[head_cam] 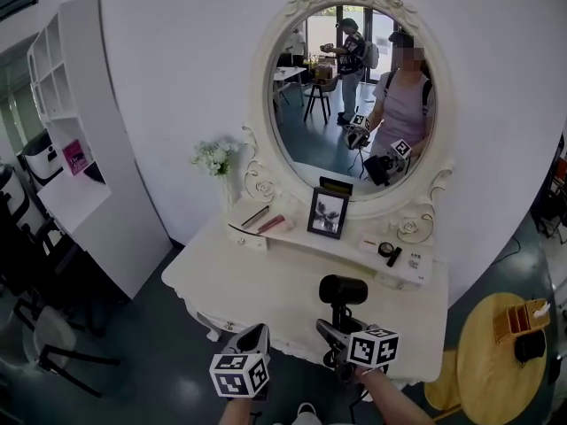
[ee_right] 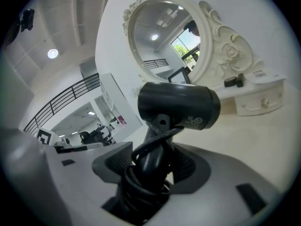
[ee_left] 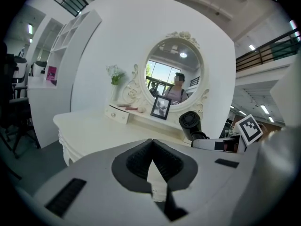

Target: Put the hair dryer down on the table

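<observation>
A black hair dryer (head_cam: pixel 342 290) stands upright over the front right part of the white vanity table (head_cam: pixel 266 282). My right gripper (head_cam: pixel 340 336) is shut on its handle, which has the cord wound round it. In the right gripper view the barrel (ee_right: pixel 178 105) lies crosswise above the jaws (ee_right: pixel 153 161), and the handle fills the gap between them. My left gripper (head_cam: pixel 254 335) hovers at the table's front edge, left of the dryer, shut with nothing in it (ee_left: pixel 151 145). From the left gripper view the dryer (ee_left: pixel 189 123) shows at the right. Whether the dryer touches the tabletop is hidden.
An oval mirror (head_cam: pixel 354 96) rises behind a raised shelf holding a picture frame (head_cam: pixel 328 212), pencils (head_cam: pixel 263 220) and small cosmetics (head_cam: pixel 390 253). White flowers (head_cam: pixel 213 158) stand at the back left. A white shelf unit (head_cam: pixel 66 104) is at the left, a round wooden table (head_cam: pixel 492 366) at the right.
</observation>
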{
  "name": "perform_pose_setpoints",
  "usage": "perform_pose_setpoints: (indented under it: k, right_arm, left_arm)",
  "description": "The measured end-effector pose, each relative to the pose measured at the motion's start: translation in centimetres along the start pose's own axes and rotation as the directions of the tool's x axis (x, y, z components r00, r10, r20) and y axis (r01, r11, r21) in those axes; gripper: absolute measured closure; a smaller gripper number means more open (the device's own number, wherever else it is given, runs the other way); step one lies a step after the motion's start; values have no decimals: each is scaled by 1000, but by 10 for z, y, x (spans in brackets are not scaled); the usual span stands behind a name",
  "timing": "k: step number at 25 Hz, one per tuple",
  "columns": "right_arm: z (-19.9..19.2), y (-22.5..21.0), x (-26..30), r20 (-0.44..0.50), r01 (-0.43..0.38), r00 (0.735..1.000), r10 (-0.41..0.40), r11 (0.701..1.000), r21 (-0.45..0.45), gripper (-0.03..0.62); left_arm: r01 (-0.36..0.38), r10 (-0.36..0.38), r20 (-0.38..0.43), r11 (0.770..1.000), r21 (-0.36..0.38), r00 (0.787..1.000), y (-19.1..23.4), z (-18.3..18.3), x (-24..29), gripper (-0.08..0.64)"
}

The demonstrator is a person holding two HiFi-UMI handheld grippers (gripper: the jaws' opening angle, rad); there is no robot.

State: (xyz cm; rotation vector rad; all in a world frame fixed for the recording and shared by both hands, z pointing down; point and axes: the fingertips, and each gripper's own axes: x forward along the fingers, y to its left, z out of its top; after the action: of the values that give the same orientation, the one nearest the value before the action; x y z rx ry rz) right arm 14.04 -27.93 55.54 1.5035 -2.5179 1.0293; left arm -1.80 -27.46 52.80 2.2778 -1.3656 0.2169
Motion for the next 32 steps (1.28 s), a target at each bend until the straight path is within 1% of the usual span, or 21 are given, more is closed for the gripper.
perform_pose_setpoints:
  k: [8, 12, 18, 27, 32]
  right_arm:
    - [-8, -16, 27, -89, 7, 996, -8, 1000, -18, 347]
    - [-13, -20, 38, -143, 10, 990, -16, 999, -48, 347]
    - [-18, -31, 53, -215, 33, 975, -51, 996, -88, 347]
    - [-28, -46, 64, -278, 65, 956, -94, 992, -112, 347]
    - [-32, -50, 74, -321, 87, 938, -129, 986, -143, 347]
  left_arm:
    - [-52, 52, 1, 999, -17, 999, 15, 0, -3, 560]
    - [-71, 71, -2, 997, -29, 997, 21, -3, -5, 560]
    - [-91, 91, 6, 995, -37, 996, 24, -2, -6, 560]
    - [-115, 115, 3, 992, -45, 993, 29, -3, -7, 560]
    - [-120, 120, 0, 991, -51, 993, 31, -4, -5, 560]
